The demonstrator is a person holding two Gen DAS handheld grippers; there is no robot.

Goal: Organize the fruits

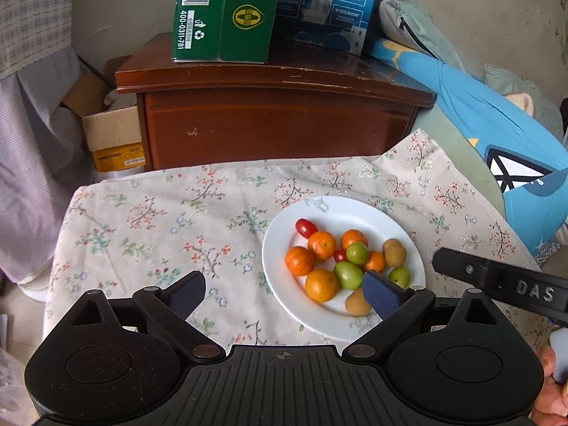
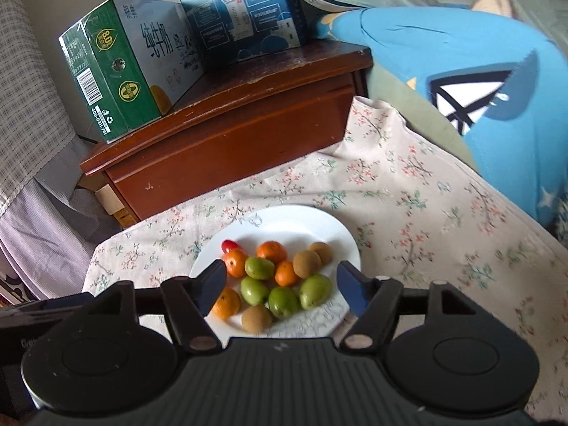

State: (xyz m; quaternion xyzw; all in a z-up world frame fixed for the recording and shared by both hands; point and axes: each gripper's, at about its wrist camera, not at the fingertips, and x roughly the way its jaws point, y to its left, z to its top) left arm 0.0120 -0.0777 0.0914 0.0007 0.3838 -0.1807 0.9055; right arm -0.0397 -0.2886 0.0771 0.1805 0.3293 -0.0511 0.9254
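A white plate (image 1: pixel 408 255) on a floral cloth holds several small oranges (image 1: pixel 321 245), green fruits (image 1: pixel 356 252), brown kiwis (image 1: pixel 395 255) and cherry tomatoes (image 1: pixel 306 227). My left gripper (image 1: pixel 284 289) is open and empty, above the plate's near left edge. In the right wrist view the same plate (image 2: pixel 319 223) shows the oranges (image 2: pixel 271 251), green fruits (image 2: pixel 314 290), kiwis (image 2: pixel 306 263) and a tomato (image 2: pixel 230 245). My right gripper (image 2: pixel 280 280) is open and empty, hovering over the fruit pile. Its arm (image 1: pixel 504 285) shows at the right in the left wrist view.
A brown wooden cabinet (image 1: pixel 277 120) stands behind the cloth-covered table (image 1: pixel 159 213) and carries a green carton (image 1: pixel 220 14) and a blue carton (image 1: pixel 326 3). A blue pillow (image 2: pixel 479 81) lies to the right. A cardboard box (image 1: pixel 113 135) sits at the left.
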